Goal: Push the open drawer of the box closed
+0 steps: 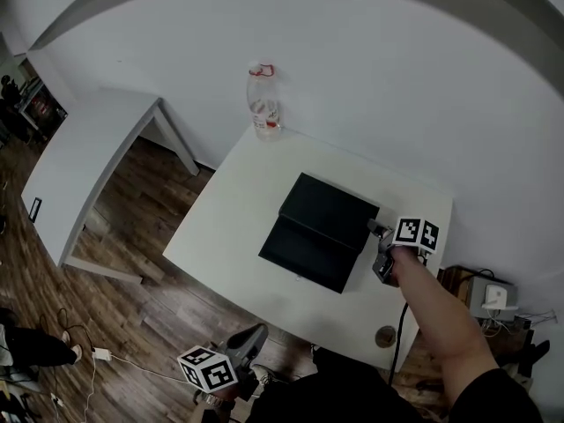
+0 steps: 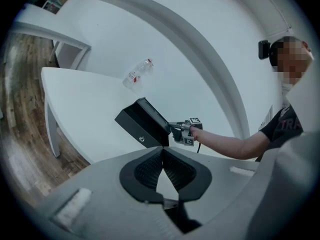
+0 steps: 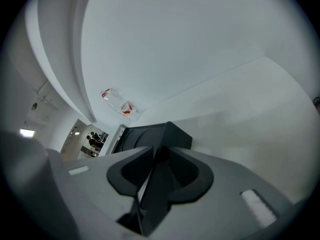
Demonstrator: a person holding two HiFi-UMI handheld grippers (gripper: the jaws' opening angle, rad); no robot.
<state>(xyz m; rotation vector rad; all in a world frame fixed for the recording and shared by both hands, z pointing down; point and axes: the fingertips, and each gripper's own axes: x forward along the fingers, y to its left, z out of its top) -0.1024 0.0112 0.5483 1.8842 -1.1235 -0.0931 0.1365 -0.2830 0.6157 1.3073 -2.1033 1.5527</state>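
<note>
Looking down on a flat black rectangular box lying mid white desk, its dark drawer sticking out toward the near edge, right gripper reaching its right side. Holding the left gripper clenched and empty, short of the desk. Straddling a dark box edge with right jaws parted, apparently unclamped. Needing the whole push yet.

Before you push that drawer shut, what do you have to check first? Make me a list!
1. Drawer stands out of the black box: ok, ready to push.
2. Right gripper at the box's right corner, dark edge between its jaws: firm hold cannot tell.
3. Left gripper shut and empty: ok for pushing.
4. Left gripper near the drawer front: not ok, it hangs off the table.
5. Bottle stands at the far edge, apart from the box: ok.
</note>
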